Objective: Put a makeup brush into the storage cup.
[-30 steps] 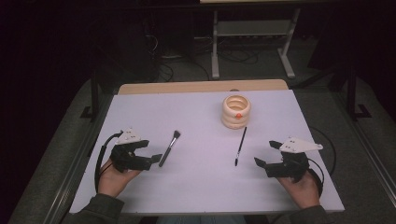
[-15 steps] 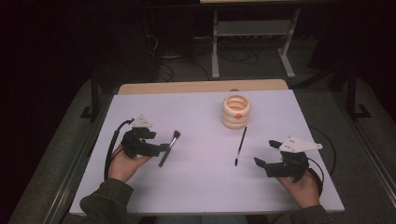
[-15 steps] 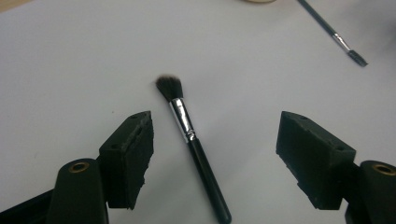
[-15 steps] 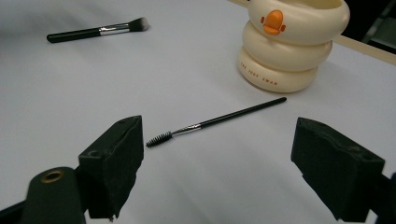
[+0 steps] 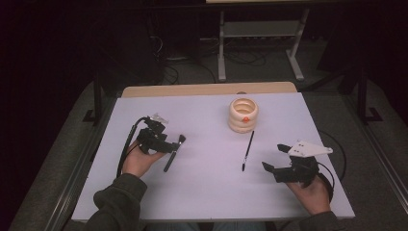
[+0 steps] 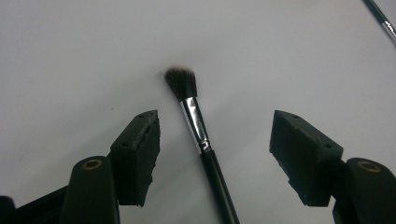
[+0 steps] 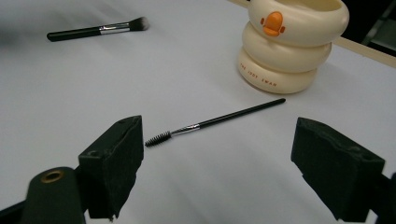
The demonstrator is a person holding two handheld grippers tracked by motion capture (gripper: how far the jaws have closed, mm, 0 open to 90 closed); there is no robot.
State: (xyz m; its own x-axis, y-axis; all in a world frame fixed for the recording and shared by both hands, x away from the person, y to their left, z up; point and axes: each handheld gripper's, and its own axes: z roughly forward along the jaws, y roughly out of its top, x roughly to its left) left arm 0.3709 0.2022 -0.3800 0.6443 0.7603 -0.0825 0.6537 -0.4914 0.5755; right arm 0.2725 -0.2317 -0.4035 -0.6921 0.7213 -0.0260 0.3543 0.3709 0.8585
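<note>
This looks like a lab or recording studio set up for filming handling work, not a home. A plain white rectangular surface [image 5: 207, 192] with a pale wooden strip along its far edge [image 5: 207, 89] sits under bright light, while everything around it falls into darkness. Beyond it, grey carpeted floor [image 5: 269, 72] carries loose black cables [image 5: 178, 72] and the white metal legs of a stand or bench [image 5: 260, 36]. Dark metal frame rails [image 5: 385, 149] run along both sides of the surface. Nothing domestic appears nearby in the dim surroundings.
</note>
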